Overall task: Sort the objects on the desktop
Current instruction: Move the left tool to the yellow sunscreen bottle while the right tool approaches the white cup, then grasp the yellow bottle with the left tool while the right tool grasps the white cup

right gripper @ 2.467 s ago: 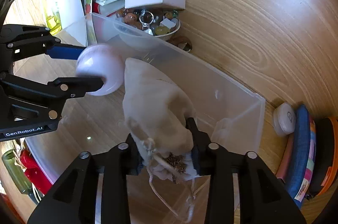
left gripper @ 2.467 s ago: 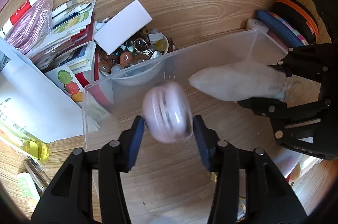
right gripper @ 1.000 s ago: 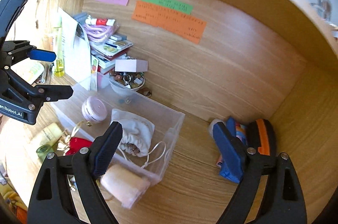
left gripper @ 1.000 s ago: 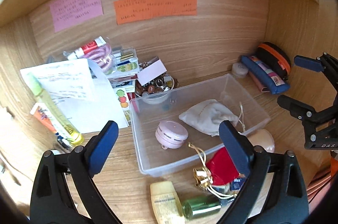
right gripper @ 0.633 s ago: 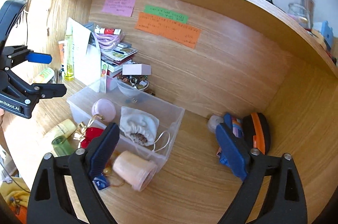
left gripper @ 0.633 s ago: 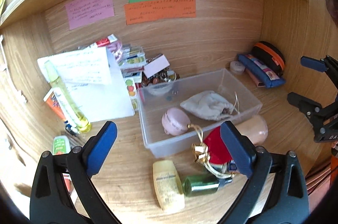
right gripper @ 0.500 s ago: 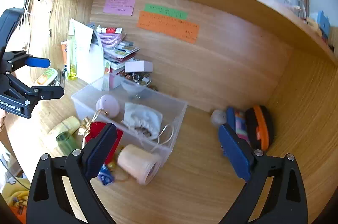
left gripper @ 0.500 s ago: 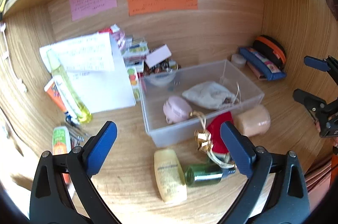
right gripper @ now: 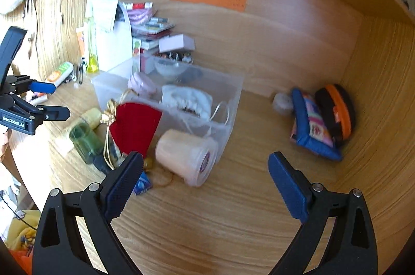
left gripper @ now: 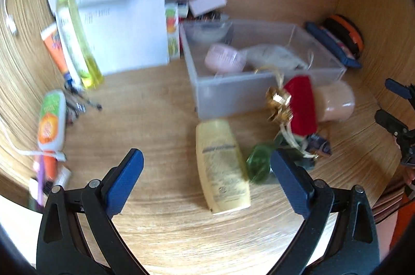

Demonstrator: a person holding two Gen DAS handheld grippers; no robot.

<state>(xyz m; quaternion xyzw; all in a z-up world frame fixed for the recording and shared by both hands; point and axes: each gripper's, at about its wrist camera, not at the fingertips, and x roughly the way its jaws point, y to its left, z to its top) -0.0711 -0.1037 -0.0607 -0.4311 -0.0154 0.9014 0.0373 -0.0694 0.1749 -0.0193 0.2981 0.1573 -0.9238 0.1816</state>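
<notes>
Both claws, left claw (left gripper: 206, 172) and right claw (right gripper: 206, 175), now gape wide and empty, withdrawn above the surface (right gripper: 233, 210). The pink case (left gripper: 225, 58) and white pouch (right gripper: 188, 100) lie released inside the clear bin (right gripper: 230, 103); clutter beside it awaits sorting.

Both wrist views look from above the bench's front edge toward its back wall, set well back. Left faces the left half, right the right corner; both share the clear bin (left gripper: 233, 90) (right gripper: 230, 103).
</notes>
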